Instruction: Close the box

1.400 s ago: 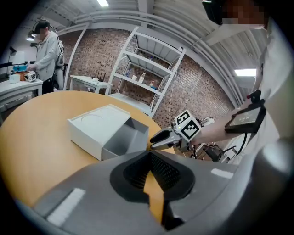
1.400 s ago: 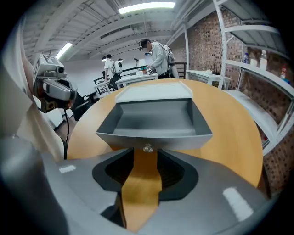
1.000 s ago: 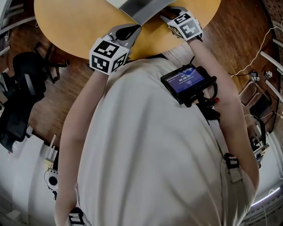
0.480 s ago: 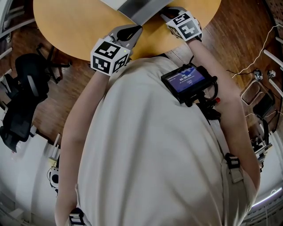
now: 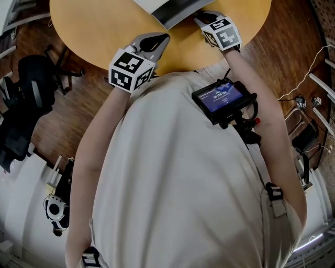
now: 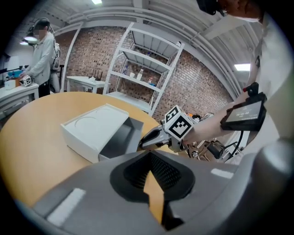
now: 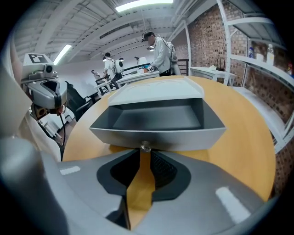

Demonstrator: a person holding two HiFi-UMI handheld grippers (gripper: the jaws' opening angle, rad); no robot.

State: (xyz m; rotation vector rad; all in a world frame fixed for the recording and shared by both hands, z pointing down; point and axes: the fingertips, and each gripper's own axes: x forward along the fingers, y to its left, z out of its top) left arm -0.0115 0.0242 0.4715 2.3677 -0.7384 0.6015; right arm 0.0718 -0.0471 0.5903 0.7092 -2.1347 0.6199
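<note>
In the head view, the left gripper [image 5: 159, 37] lies low over the round wooden table [image 5: 94, 26] in front of the person. The right gripper [image 5: 204, 18] reaches further ahead, to the near end of the box [image 5: 172, 8], most of which is cut off by the frame's top edge. In the left gripper view, this gripper's jaws meet at their tips with nothing between them; only the tabletop shows through the gap lower down, so it looks idle and parked clear of the work. Ahead and to its left stands the box, its white sleeve [image 6: 92, 131] on the far side and its grey drawer [image 6: 120, 140] slid out toward the right gripper, whose tips are at the drawer's front. In the right gripper view, the jaws are drawn narrow and their tips pinch a small metal knob [image 7: 145, 147] at the middle of the drawer's front wall, directly ahead. That grip probably serves to push the drawer straight back into the sleeve beyond it. The drawer stands open and holds nothing.
</note>
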